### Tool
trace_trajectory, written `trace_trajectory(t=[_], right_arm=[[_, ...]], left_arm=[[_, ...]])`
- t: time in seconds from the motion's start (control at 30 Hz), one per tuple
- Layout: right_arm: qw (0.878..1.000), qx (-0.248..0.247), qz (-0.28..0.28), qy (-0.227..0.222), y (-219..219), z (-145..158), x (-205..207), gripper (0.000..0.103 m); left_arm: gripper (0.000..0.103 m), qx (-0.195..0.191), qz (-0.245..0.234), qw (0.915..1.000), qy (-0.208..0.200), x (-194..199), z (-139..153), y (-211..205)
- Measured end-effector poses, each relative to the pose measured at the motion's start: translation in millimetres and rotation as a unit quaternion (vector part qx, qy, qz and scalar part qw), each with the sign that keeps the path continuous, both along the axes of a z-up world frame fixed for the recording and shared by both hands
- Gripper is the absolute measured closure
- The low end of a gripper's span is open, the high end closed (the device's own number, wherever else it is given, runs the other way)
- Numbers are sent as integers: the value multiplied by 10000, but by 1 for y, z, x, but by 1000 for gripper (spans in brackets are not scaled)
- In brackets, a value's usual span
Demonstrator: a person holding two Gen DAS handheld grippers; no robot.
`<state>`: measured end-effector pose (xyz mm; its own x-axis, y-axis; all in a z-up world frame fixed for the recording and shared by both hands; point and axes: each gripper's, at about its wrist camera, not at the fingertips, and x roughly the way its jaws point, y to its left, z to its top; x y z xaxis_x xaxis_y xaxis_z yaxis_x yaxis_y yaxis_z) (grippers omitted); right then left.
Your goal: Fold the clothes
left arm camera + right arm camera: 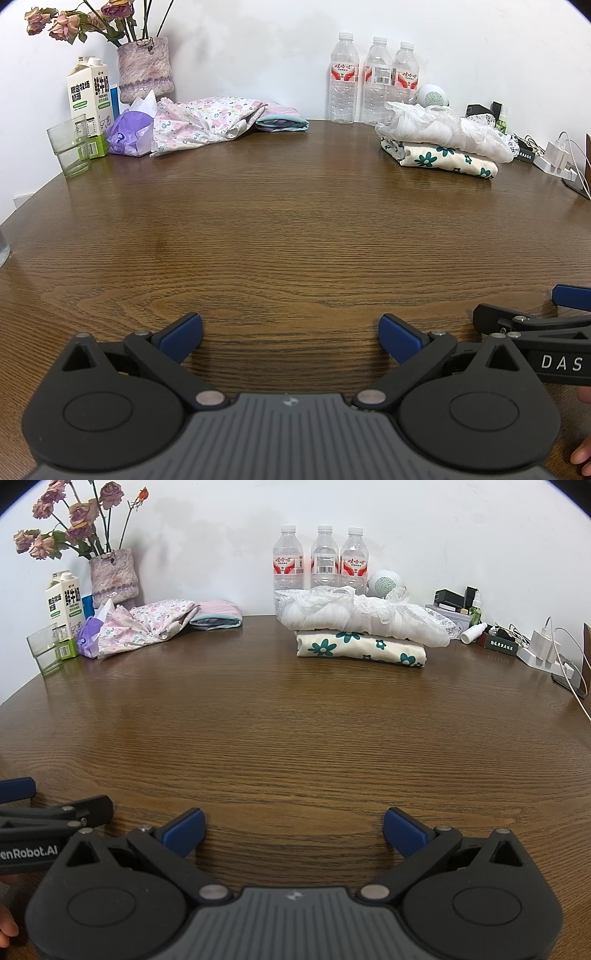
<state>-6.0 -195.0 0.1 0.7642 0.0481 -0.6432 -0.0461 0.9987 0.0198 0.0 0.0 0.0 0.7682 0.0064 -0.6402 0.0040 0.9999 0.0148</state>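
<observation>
Between garments: left hand-held gripper [290,338] and right hand-held gripper [293,832] both jaws wide apart, empty, low over bare worktop [295,240]; unfolded floral garment [199,120] far ahead-left, folded stack [360,635] ahead-right, so next probably reach ahead-left and pull it in.

Your two cameras are sitting low and side by side, looking across the brown table [295,229] toward the wall, both seeing the same clothes piles [362,627] far off.
</observation>
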Motion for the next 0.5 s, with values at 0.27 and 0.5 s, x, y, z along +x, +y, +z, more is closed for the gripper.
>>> trace_trajectory(t=[0.27, 0.5], right_arm=[[10000, 3, 0, -4, 0, 0, 0, 0], [10000, -2, -15, -5, 0, -1, 0, 0]], left_arm=[[0, -5, -3, 10000, 0, 0, 0, 0], [0, -7, -4, 10000, 1, 0, 0, 0]])
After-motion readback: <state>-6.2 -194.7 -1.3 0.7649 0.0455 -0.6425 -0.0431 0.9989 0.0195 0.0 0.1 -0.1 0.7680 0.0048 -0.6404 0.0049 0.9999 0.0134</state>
